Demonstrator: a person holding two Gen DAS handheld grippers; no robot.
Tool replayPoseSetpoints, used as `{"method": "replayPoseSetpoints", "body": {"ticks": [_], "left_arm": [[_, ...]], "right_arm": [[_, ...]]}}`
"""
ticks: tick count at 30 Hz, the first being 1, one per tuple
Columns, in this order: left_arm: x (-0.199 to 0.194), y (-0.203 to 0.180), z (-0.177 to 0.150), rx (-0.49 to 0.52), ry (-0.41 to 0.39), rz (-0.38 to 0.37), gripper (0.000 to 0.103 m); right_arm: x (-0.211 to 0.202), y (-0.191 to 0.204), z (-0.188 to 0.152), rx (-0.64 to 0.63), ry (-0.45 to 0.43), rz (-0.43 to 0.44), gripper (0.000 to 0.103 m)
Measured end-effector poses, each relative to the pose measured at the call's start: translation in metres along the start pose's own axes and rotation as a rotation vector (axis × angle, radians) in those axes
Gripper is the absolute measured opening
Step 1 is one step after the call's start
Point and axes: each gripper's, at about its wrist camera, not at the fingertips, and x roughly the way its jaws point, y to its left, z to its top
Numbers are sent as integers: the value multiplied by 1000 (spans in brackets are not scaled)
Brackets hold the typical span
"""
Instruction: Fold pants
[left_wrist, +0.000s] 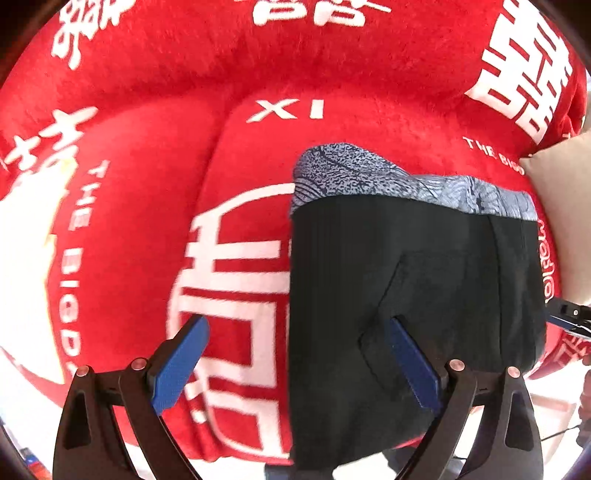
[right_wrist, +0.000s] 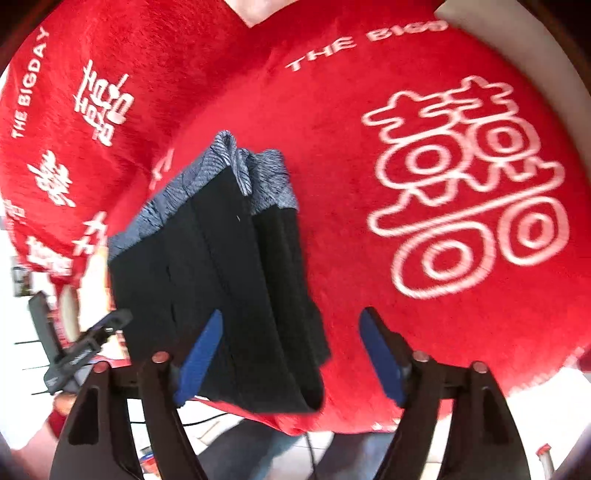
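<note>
Black pants (left_wrist: 413, 288) with a blue-grey patterned waistband lie folded in a compact rectangle on a red plush cover (left_wrist: 184, 147). My left gripper (left_wrist: 299, 328) is open, its right finger over the pants' near left part, its left finger over the red cover. In the right wrist view the folded pants (right_wrist: 229, 280) show stacked layers. My right gripper (right_wrist: 291, 321) is open and empty, straddling the pants' near right edge. The left gripper (right_wrist: 85, 347) shows at the left of that view.
The red cover (right_wrist: 369, 184) with white characters and "THE BIGDAY" lettering drapes a cushioned seat. A beige cushion (left_wrist: 565, 206) sits at the right. Light floor (right_wrist: 554, 406) and a dark cable show below the seat's front edge.
</note>
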Motion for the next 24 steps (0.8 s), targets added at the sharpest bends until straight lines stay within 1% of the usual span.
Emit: {"method": "replayPoseSetpoints", "body": {"ticks": [2, 5, 7, 8, 9, 10, 12, 13, 14, 17, 19, 22, 24], "left_arm": [[-11, -4, -5, 28, -7, 29, 98], [-25, -12, -12, 62, 3, 66, 98], [-35, -17, -17, 78, 4, 75, 98], [-43, -19, -20, 83, -3, 71, 98], [-47, -22, -21, 84, -4, 70, 98], [-51, -25, -23, 84, -4, 69, 102], [-59, -29, -27, 90, -1, 72, 102], [-63, -31, -28, 97, 1, 86, 102], [-66, -33, -29, 101, 8, 104, 102], [-73, -36, -32, 100, 29, 129, 102], [-84, -36, -32, 89, 21, 123, 102], [-100, -38, -32, 90, -6, 135, 102], [-108, -40, -31, 98, -8, 134, 102]], "right_arm": [[-6, 5, -6, 6, -9, -51, 80], [-13, 15, -17, -2, -10, -150, 86], [-20, 28, -25, -51, -35, -241, 90], [-25, 37, -29, -84, -53, -276, 92], [-28, 45, -33, -107, -67, -290, 92], [-32, 55, -37, -128, -77, -295, 92], [-40, 73, -44, -151, -80, -291, 94], [-42, 79, -46, -148, -76, -297, 98], [-44, 81, -49, -144, -74, -297, 100], [-53, 97, -58, -123, -79, -265, 100], [-58, 107, -64, -123, -85, -285, 100], [-67, 119, -71, -133, -104, -320, 100], [-74, 124, -73, -131, -114, -326, 100]]}}
